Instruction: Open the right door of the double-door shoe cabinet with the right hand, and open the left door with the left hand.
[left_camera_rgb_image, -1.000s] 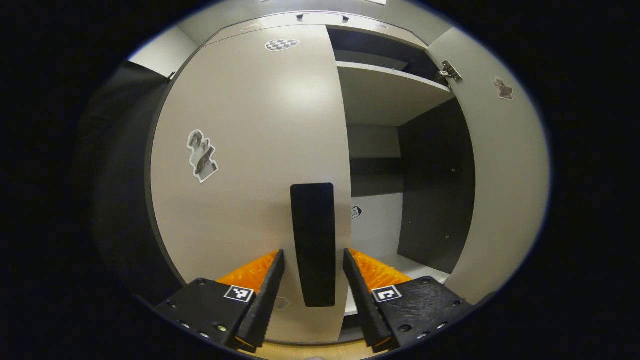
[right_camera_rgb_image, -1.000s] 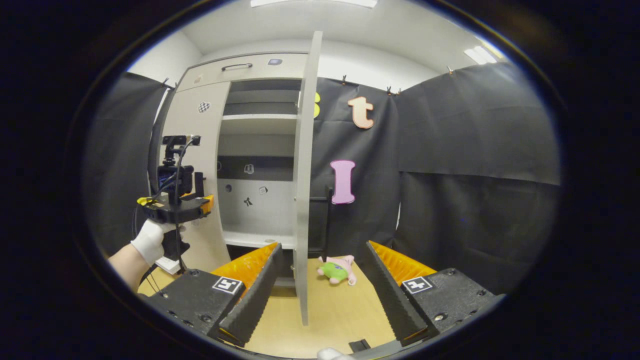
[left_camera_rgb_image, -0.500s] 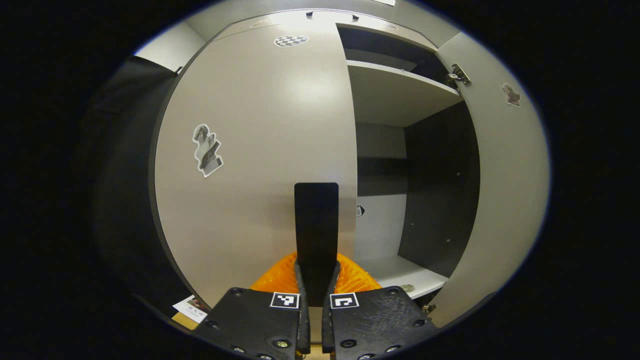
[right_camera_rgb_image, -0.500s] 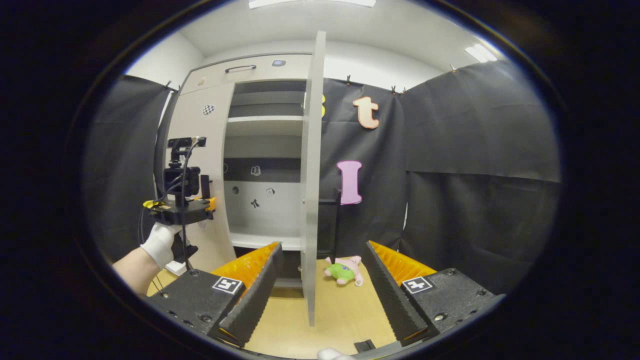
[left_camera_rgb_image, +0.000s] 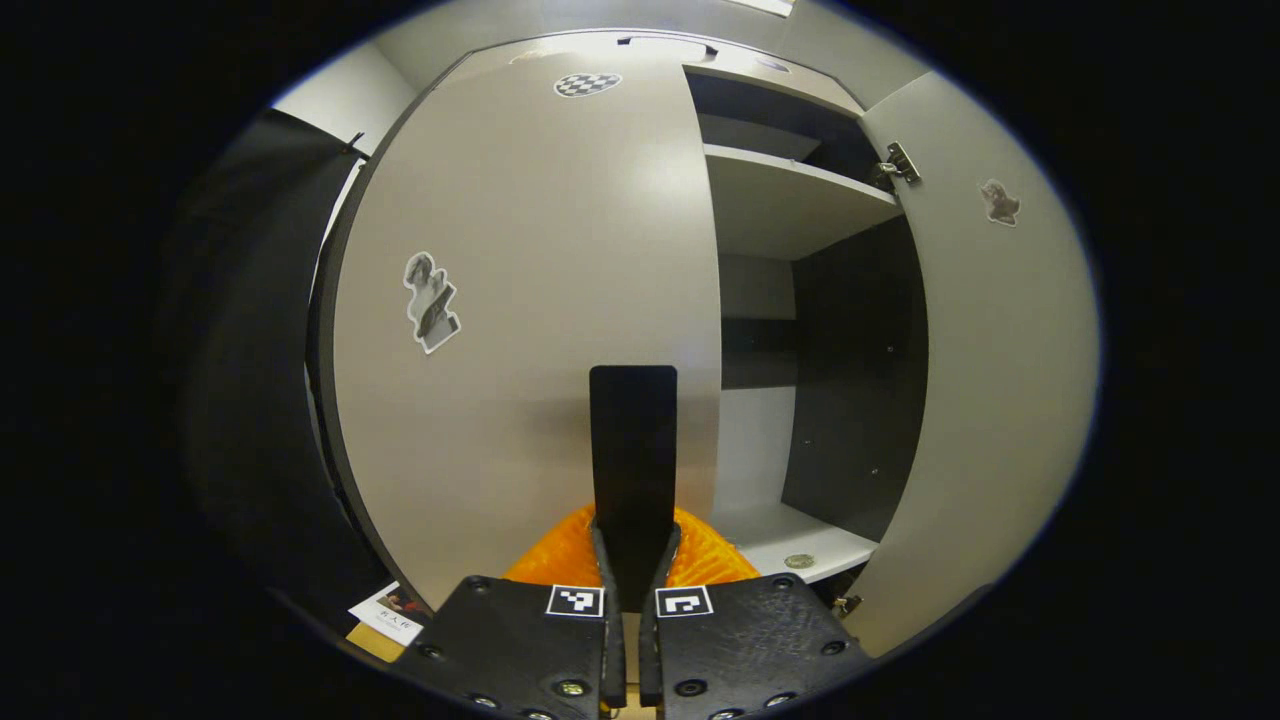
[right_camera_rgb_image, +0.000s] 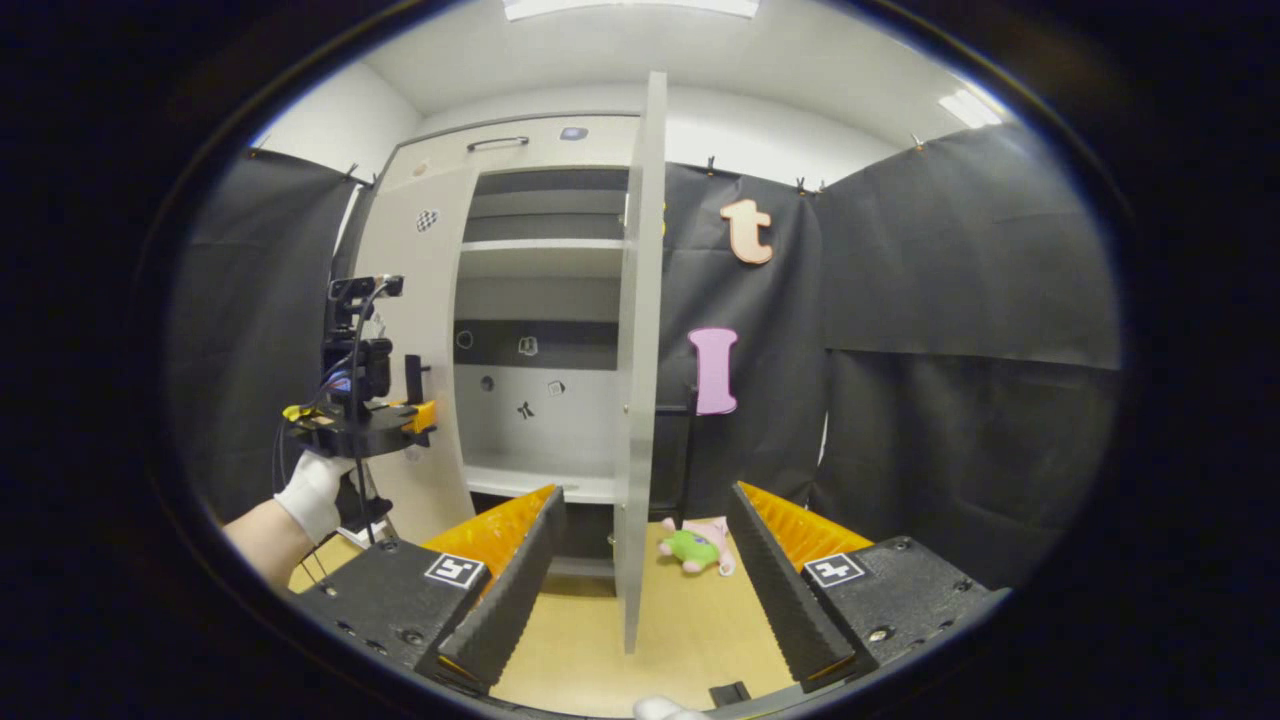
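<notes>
- Shoe cabinet (right_camera_rgb_image: 440, 200) work is half done, judging by how the doors stand: the right door (right_camera_rgb_image: 640, 350) is swung out edge-on to your right gripper (right_camera_rgb_image: 640, 590), and the left door (left_camera_rgb_image: 530, 300) looks barely cracked, if at all.
- Nearest to you, your left gripper (left_camera_rgb_image: 622, 545) is clamped on the handle (left_camera_rgb_image: 632, 450) of the left door, both fingers pressing its lower end (the grip looks centred).
- That handle is a dark upright bar, long axis vertical, rising straight ahead of the fingers and sitting close to the door's free right edge; the hinges must lie on the far left side.
- So the coming pull should, I judge, sweep toward you and round to the left.
- Your right gripper hangs wide open, holding nothing, with the right door's edge just ahead between its spread fingers.
- Under it lies a wooden floor (right_camera_rgb_image: 690, 620), with a small plush toy (right_camera_rgb_image: 695, 547) near the door's foot.
- Farther off, pale shelves (left_camera_rgb_image: 790, 200) show inside, and black cloth (right_camera_rgb_image: 950, 330) walls the booth.
</notes>
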